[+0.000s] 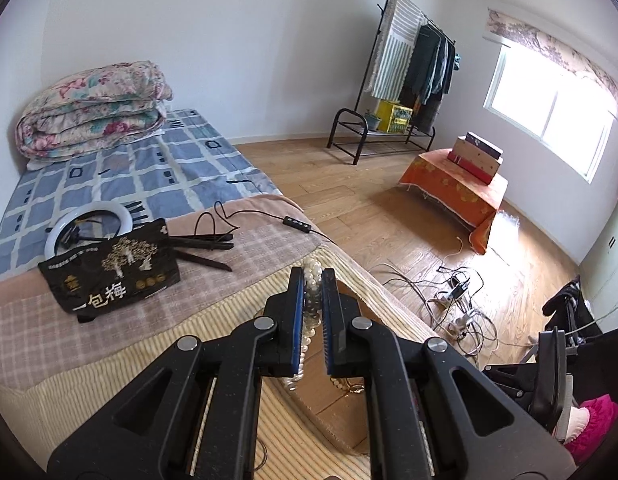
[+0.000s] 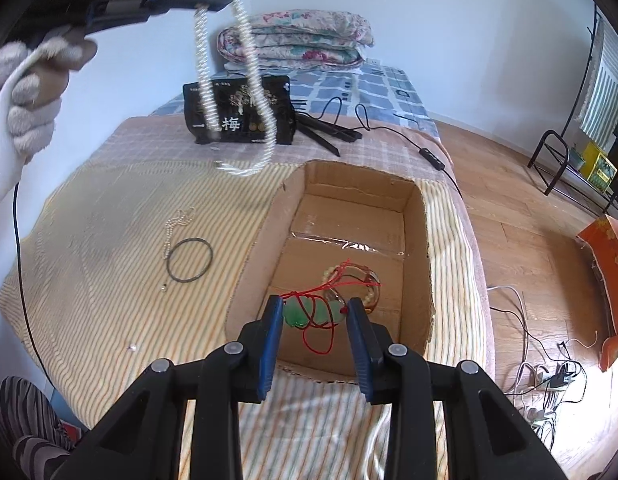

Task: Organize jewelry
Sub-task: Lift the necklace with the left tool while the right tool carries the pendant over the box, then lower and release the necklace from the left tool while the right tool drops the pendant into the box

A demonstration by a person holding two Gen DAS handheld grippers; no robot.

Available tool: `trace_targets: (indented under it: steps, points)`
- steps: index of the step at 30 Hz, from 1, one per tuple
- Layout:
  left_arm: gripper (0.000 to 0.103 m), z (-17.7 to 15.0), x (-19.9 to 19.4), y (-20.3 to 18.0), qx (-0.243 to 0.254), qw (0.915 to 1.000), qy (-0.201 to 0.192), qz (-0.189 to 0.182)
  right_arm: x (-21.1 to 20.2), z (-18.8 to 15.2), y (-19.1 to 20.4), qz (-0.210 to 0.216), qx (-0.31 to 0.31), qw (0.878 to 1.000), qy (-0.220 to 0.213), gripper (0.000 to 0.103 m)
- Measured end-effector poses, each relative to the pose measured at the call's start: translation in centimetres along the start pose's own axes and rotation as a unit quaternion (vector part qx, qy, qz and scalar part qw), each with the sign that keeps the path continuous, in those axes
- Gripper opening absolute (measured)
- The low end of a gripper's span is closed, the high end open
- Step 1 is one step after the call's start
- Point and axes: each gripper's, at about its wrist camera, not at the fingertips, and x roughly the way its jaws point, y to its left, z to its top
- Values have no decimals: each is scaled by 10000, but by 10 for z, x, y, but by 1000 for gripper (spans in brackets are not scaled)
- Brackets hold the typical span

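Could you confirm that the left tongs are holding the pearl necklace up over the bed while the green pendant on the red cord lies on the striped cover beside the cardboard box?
Not quite: the green pendant on its red cord lies inside the cardboard box, not on the striped cover beside it, as the right wrist view shows. The rest holds: the left tongs grip the pearl necklace above the bed.

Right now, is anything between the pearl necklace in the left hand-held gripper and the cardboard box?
Nothing visible. The pearl necklace hangs from the left hand-held gripper above the bedspread; the cardboard box stands open-topped beside it.
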Motion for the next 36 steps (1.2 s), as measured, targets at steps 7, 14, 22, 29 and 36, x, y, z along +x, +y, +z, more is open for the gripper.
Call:
trace_targets:
  steps: [7, 14, 22, 29, 36]
  points:
    - [6, -1, 37, -19, 201, 9996, 206, 15, 17, -5, -13, -11, 110, 9999, 121, 33]
    - [6, -7, 66, -34, 413, 9984, 376, 117, 30, -5, -19, 15, 151, 9997, 202, 33]
    - [6, -18, 95, -41, 560, 9965, 567, 262, 42, -7, -17, 71, 123, 9995, 288, 33]
    - [6, -39, 119, -44, 744, 9927, 827, 462, 51, -9, -17, 111, 110, 9992, 366, 33]
    - [6, -53, 132, -45, 793, 9904, 1010, 513, 58, -8, -17, 111, 105, 9990, 423, 33]
